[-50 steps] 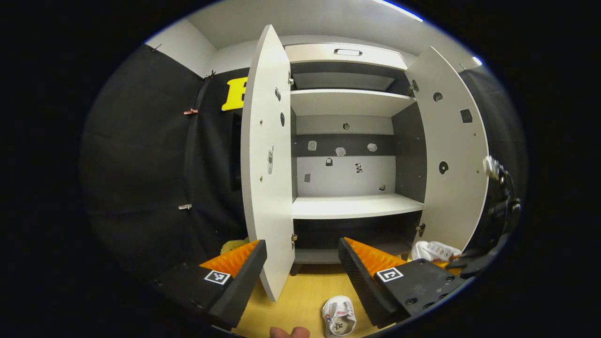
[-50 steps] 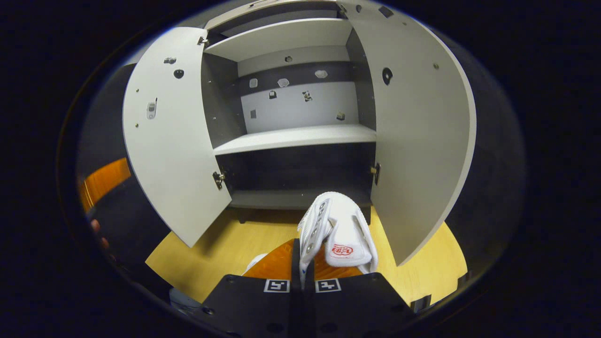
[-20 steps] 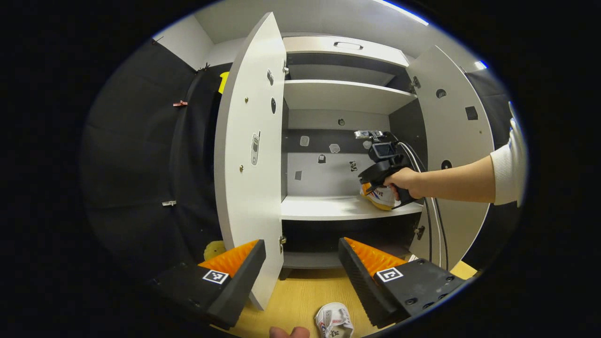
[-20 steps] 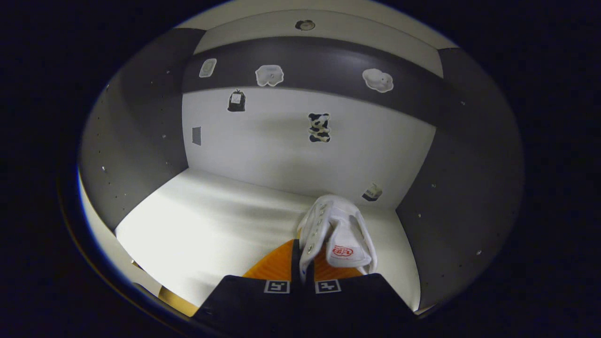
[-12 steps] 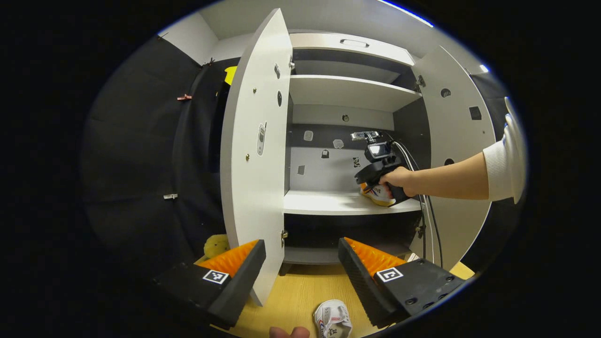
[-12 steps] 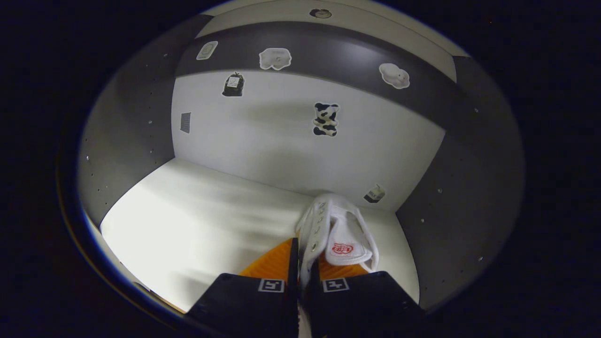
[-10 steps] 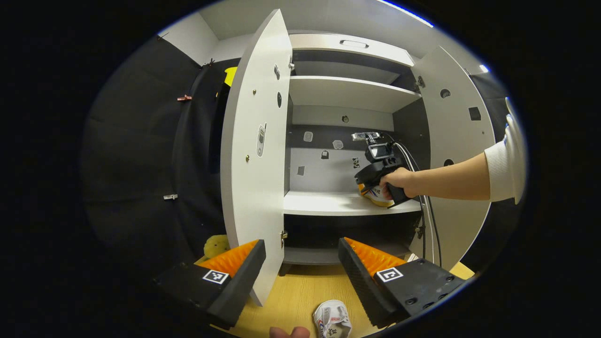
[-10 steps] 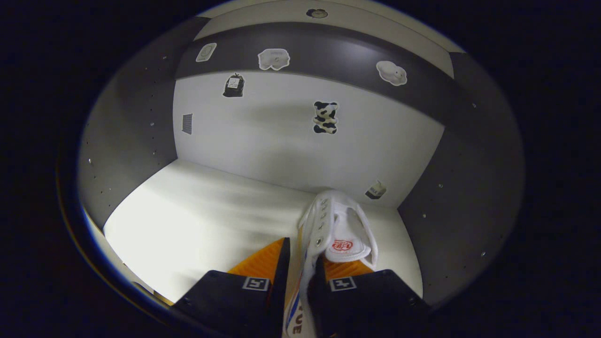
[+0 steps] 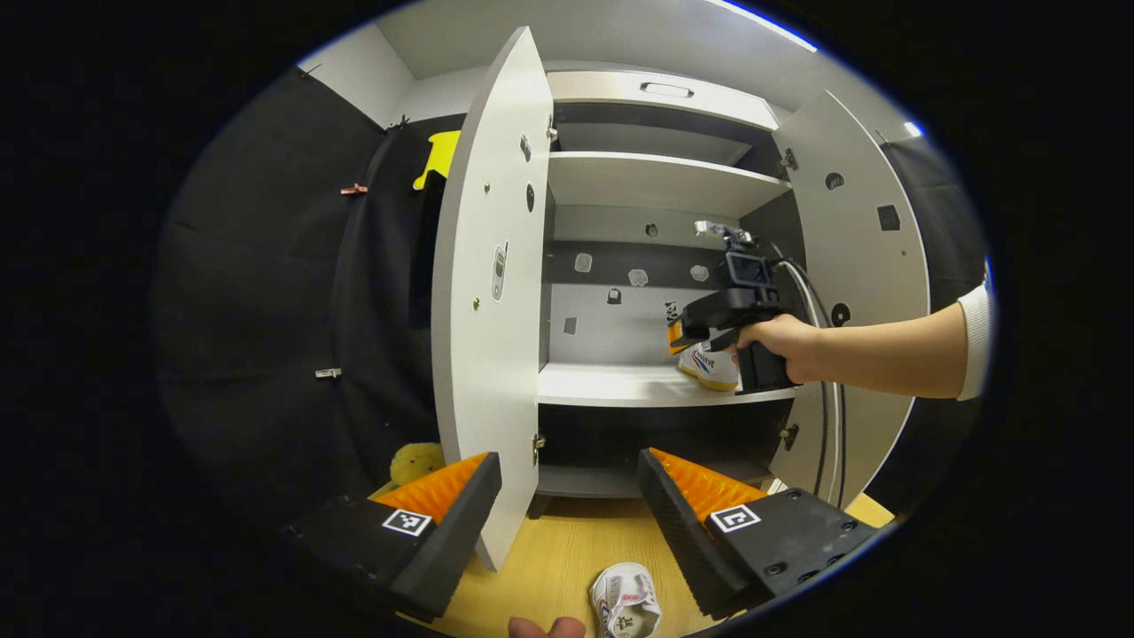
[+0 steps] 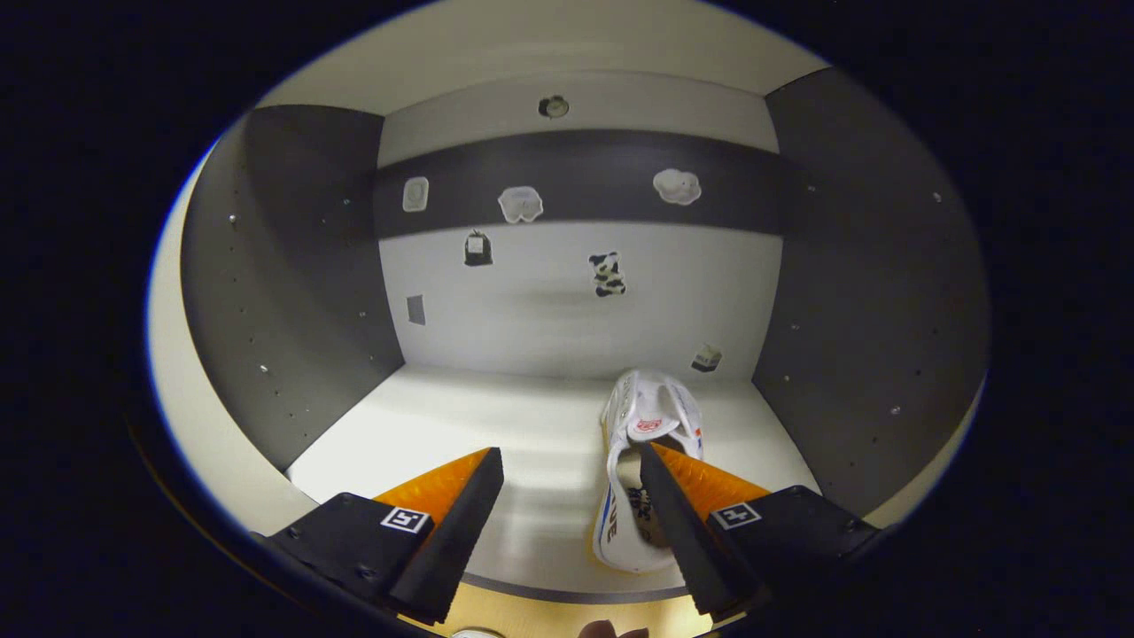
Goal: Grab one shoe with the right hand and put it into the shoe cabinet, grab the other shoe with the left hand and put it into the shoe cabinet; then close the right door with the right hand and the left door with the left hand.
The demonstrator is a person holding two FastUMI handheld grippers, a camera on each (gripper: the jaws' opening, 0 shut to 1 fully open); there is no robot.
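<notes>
One white shoe (image 10: 649,412) lies on the middle shelf (image 10: 496,425) of the shoe cabinet, near the right wall, toe toward the back. My right gripper (image 10: 571,470) is open just behind it, its right finger beside the heel and touching nothing. In the left gripper view a hand holds that right gripper (image 9: 709,321) at the shelf front, next to the shoe (image 9: 710,367). The other white shoe (image 9: 624,604) lies on the wooden floor below my open left gripper (image 9: 567,496). Both cabinet doors stand open: the left door (image 9: 492,292) and the right door (image 9: 858,266).
A yellow soft object (image 9: 415,462) sits on the floor left of the left door. The person's forearm (image 9: 886,354) and the gripper's cable (image 9: 822,425) cross in front of the right door. Small stickers dot the cabinet's back wall (image 10: 567,301).
My right gripper opened and let go of the shoe, which now rests on the shelf, then drew back a little. The left gripper stayed open and almost still.
</notes>
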